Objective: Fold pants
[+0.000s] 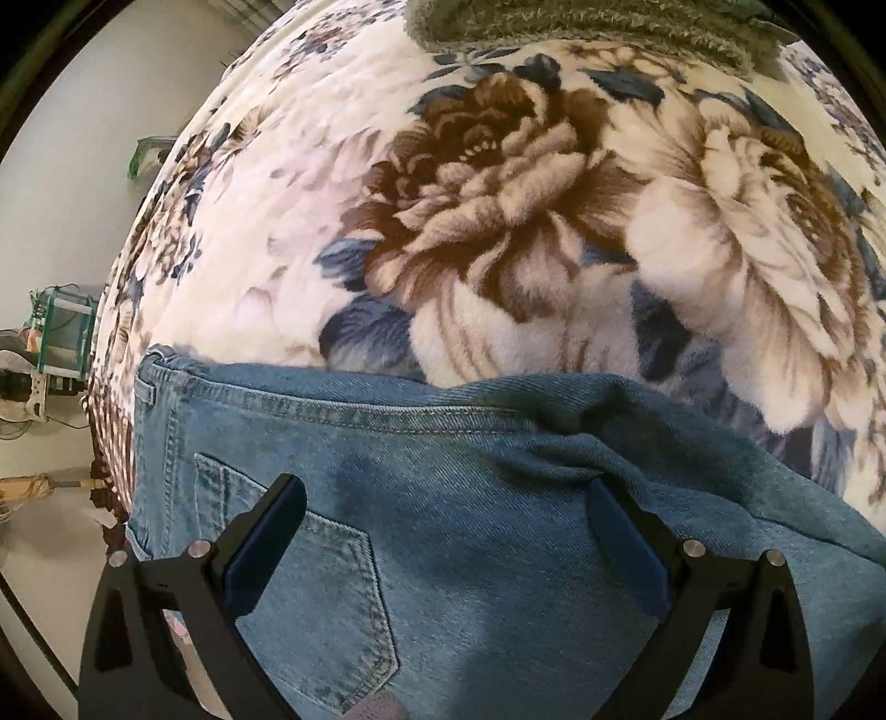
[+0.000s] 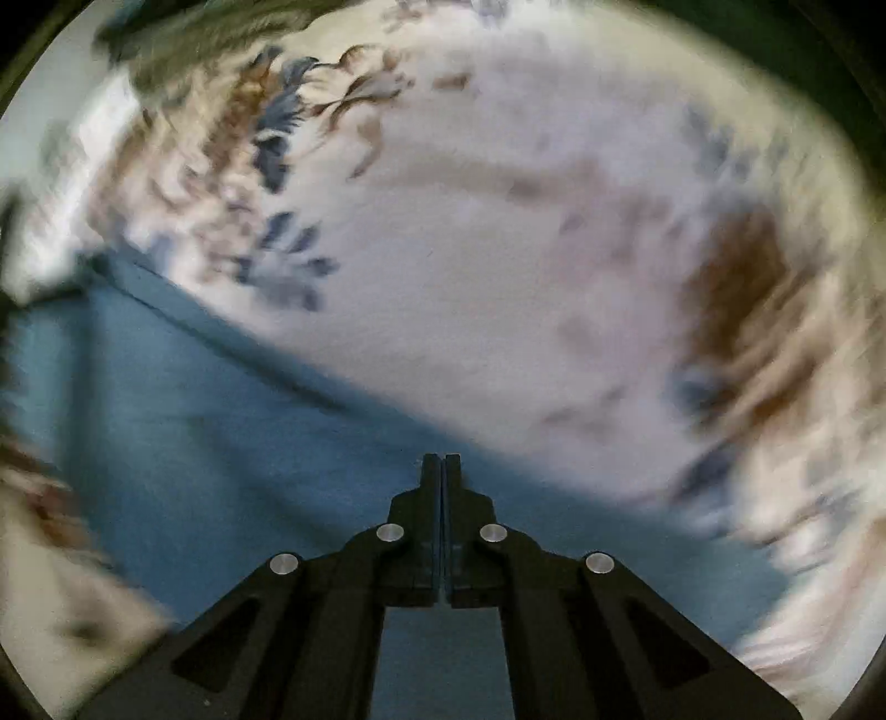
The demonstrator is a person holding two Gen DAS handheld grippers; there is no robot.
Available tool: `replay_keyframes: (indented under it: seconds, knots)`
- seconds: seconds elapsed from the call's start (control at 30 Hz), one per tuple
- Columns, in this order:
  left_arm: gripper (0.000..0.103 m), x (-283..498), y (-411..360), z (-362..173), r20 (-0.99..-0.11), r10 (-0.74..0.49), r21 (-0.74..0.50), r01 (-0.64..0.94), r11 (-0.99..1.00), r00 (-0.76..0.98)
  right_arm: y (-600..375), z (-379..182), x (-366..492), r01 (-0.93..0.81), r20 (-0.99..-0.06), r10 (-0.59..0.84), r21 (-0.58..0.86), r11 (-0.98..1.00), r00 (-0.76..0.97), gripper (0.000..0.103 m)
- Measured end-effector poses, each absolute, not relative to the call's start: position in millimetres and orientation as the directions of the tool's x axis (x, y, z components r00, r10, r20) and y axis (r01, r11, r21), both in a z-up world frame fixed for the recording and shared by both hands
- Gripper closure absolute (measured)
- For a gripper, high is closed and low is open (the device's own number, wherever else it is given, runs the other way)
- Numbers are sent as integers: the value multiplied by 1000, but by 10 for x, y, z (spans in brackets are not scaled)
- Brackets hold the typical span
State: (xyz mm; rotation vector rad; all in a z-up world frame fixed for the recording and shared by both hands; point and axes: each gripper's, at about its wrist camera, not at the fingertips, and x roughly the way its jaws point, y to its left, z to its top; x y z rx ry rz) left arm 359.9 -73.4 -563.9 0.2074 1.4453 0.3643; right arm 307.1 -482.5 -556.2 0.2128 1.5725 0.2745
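Note:
Blue denim pants (image 1: 443, 498) lie on a floral fleece blanket (image 1: 498, 221), waistband toward the far side, a back pocket (image 1: 321, 598) at lower left. My left gripper (image 1: 446, 501) is open, its fingers spread wide just above the seat of the pants, holding nothing. In the blurred right wrist view the pants (image 2: 221, 443) fill the lower left. My right gripper (image 2: 441, 462) is shut with its fingers pressed together over the denim near its edge; no fabric shows between them.
A grey-green knitted cloth (image 1: 581, 27) lies at the blanket's far edge. The bed's left edge drops to a pale floor with a green-framed crate (image 1: 66, 332) and clutter. The blanket (image 2: 526, 249) stretches past the pants in the right wrist view.

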Motion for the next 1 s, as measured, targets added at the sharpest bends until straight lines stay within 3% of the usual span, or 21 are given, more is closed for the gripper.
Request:
replay_keyframes:
  seconds: [0.03, 0.1, 0.3, 0.33, 0.37, 0.4, 0.43, 0.67, 0.83, 1.0]
  knots:
    - [0, 3597, -751, -5623, -925, 370, 359, -112, 926, 89, -4855, -5563, 3095, -46, -953, 301, 301, 952, -26, 93]
    - [0, 3579, -792, -5576, -923, 371, 360, -107, 927, 104, -4828, -5509, 3136, -126, -966, 258, 258, 958, -22, 60]
    - [0, 3488, -1059, -5422, -926, 346, 339, -71, 938, 149, -4650, -5626, 3261, -359, -974, 159, 209, 909, -164, 57]
    - [0, 3485, -1085, -5428, -926, 345, 339, -63, 939, 153, -4641, -5629, 3249, -385, -975, 142, 199, 901, -171, 57]
    - [0, 3478, -1131, -5446, -926, 346, 342, -54, 938, 153, -4648, -5618, 3232, -402, -980, 126, 179, 898, -157, 67]
    - [0, 3475, -1166, -5473, -925, 349, 346, -47, 937, 150, -4649, -5589, 3222, -419, -987, 97, 144, 896, -131, 88]
    - [0, 3475, -1175, -5492, -926, 349, 346, -43, 937, 147, -4651, -5572, 3210, -428, -990, 81, 124, 895, -117, 98]
    - [0, 3462, -1206, -5555, -931, 339, 337, -41, 941, 136, -4717, -5312, 2950, -412, -998, 56, 34, 911, 41, 101]
    - [0, 3445, -1216, -5521, -930, 339, 338, -33, 940, 143, -4931, -5137, 2863, -288, -988, 140, 117, 950, 60, 101]
    - [0, 3411, -1246, -5442, -927, 341, 340, -33, 940, 159, -5198, -4978, 2955, -250, -987, 119, 88, 964, 111, 103]
